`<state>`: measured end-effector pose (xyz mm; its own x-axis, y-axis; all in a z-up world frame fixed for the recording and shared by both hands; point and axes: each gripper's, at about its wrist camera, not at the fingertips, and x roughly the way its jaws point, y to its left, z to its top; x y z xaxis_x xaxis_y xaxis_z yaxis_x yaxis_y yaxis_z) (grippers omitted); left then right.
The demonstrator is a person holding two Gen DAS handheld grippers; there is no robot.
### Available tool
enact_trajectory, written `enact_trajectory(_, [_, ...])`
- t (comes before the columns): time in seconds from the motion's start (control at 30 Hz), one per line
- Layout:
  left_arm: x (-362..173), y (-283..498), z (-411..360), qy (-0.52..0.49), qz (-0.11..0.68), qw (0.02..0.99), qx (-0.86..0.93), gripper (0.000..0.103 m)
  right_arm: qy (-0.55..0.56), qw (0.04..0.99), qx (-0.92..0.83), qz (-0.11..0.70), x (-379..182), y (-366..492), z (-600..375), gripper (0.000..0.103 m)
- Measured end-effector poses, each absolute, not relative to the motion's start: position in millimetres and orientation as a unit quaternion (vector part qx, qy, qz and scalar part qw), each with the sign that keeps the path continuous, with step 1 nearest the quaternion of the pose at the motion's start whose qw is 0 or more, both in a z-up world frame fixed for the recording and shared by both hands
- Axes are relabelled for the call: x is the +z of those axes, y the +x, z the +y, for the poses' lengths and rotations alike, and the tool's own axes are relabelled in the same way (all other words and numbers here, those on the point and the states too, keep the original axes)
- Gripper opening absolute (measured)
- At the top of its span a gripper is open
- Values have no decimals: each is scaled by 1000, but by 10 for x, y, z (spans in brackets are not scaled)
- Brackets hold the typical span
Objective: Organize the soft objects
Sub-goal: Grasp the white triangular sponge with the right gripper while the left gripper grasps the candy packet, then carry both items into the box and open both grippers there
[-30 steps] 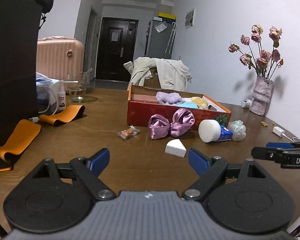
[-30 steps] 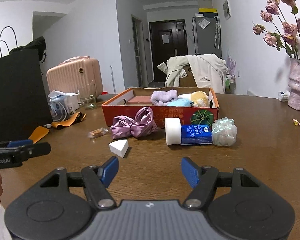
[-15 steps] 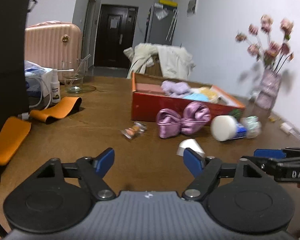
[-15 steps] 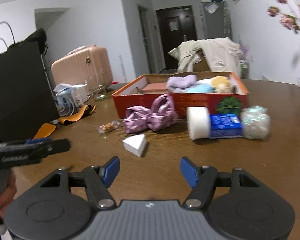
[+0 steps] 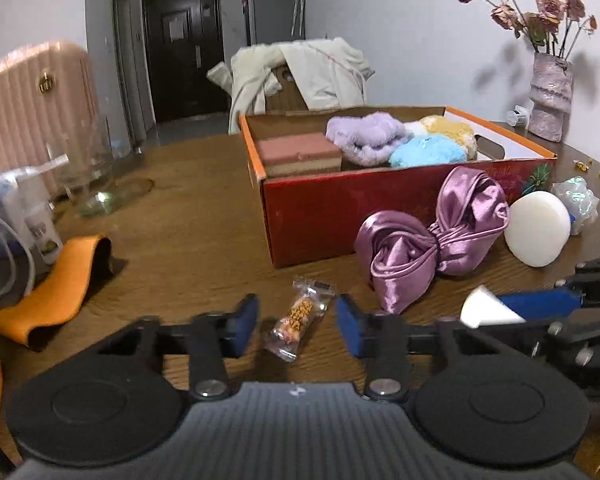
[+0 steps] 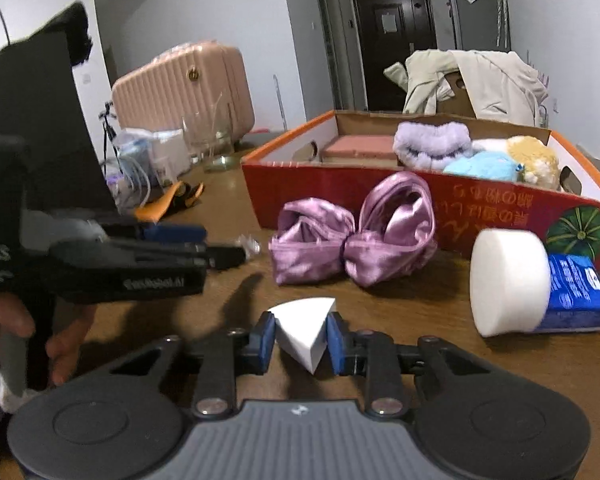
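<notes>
Two grippers here: right gripper (image 6: 301,339) is clamped on the white wedge (image 6: 305,328) just above the table (image 6: 420,320), near the bow (image 6: 352,236); left gripper (image 5: 296,320) sits spread around a snack (image 5: 298,318).

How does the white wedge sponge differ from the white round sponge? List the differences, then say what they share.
1. The wedge sponge is triangular with a pointed tip; the round sponge is a thick cylinder.
2. The wedge sponge looks smaller than the round sponge.
3. The wedge sponge sits between the right gripper pads; the round sponge lies untouched on its side by the red box.

Both are plain white.
</notes>
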<state>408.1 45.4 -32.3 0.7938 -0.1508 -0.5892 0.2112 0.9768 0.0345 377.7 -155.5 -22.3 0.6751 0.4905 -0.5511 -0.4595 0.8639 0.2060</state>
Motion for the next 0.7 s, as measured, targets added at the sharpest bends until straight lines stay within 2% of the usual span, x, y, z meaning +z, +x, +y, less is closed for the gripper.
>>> enact_trajectory(0.03, [-339,4112,472,44,313,944,-97,21,37,915,263,303,-228,3795,-1590,26])
enact_trajectory(0.1, [-363,4127,495,35,317,943,-100,17,70,912,273,299,-257,3829,-1677,26])
enact_trajectory(0.2, [-357,4105,509,30,314,942,-116,16,111,907,276,299,-296,3850,-1788,26])
enact_trajectory(0.7, [-170,4048,590,-12,287,946,-152,15,165,917,267,244,-246,3810,-1982,26])
